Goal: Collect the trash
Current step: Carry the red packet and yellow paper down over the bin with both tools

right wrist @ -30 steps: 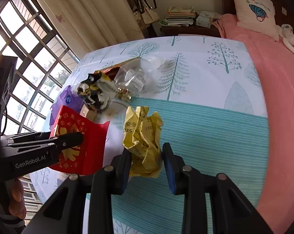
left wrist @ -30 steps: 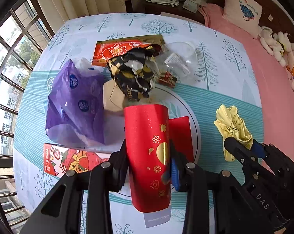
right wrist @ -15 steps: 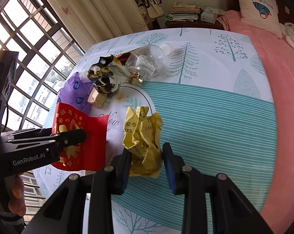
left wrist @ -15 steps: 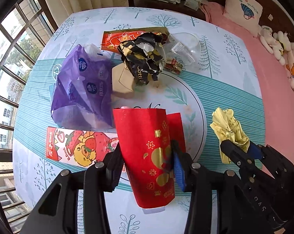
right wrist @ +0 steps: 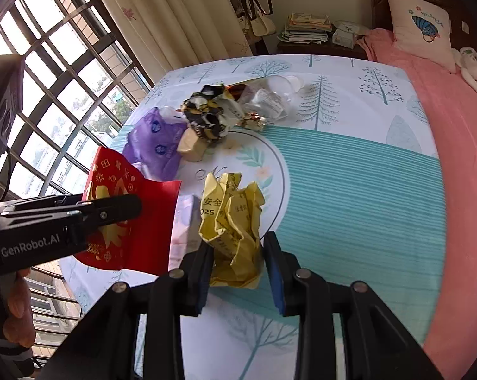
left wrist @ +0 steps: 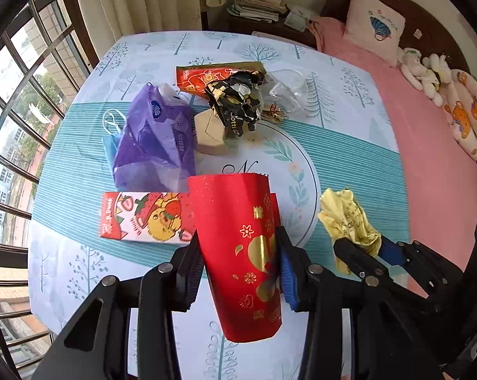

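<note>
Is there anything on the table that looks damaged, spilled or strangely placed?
Nothing is spilled. The black and gold wrapper is crumpled and torn, lying on the beige box in a loose pile with the purple plastic bag. The strawberry carton lies flat on its side on the table. This looks like ordinary trash.

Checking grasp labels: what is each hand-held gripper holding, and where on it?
Left hand-held gripper, jaws closing: red gold-printed paper sleeve, pinched across its sides, lower half. Right hand-held gripper: crumpled yellow paper, gripped at its lower end.
</note>
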Demonstrator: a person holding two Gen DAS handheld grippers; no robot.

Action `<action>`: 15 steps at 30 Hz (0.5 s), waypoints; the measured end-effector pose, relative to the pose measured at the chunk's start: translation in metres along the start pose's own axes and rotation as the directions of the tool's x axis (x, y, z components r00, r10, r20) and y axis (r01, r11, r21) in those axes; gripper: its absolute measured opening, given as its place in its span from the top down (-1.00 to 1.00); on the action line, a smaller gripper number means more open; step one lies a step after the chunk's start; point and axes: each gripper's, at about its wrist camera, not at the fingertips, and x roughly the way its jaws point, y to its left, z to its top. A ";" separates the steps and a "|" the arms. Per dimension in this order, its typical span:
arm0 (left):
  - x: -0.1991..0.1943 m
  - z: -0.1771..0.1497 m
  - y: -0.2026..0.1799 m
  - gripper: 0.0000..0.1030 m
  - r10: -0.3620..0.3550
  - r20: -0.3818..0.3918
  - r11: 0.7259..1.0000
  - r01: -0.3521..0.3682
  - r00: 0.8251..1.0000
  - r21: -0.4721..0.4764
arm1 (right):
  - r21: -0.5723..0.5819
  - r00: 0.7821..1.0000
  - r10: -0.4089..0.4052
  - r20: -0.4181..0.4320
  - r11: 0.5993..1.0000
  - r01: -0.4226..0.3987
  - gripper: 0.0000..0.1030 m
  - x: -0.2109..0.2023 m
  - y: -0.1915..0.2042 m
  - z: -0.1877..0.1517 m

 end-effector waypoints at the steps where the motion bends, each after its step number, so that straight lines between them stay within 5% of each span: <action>1: -0.007 -0.005 0.003 0.22 -0.012 0.007 1.000 0.011 1.000 0.010 | 0.001 1.000 -0.005 0.006 1.000 0.005 0.39 -0.004 0.006 -0.005; 15: -0.083 -0.116 0.070 0.22 -0.157 0.037 0.964 0.145 0.987 0.225 | 0.135 0.985 -0.137 0.105 0.983 0.122 0.39 -0.060 0.131 -0.123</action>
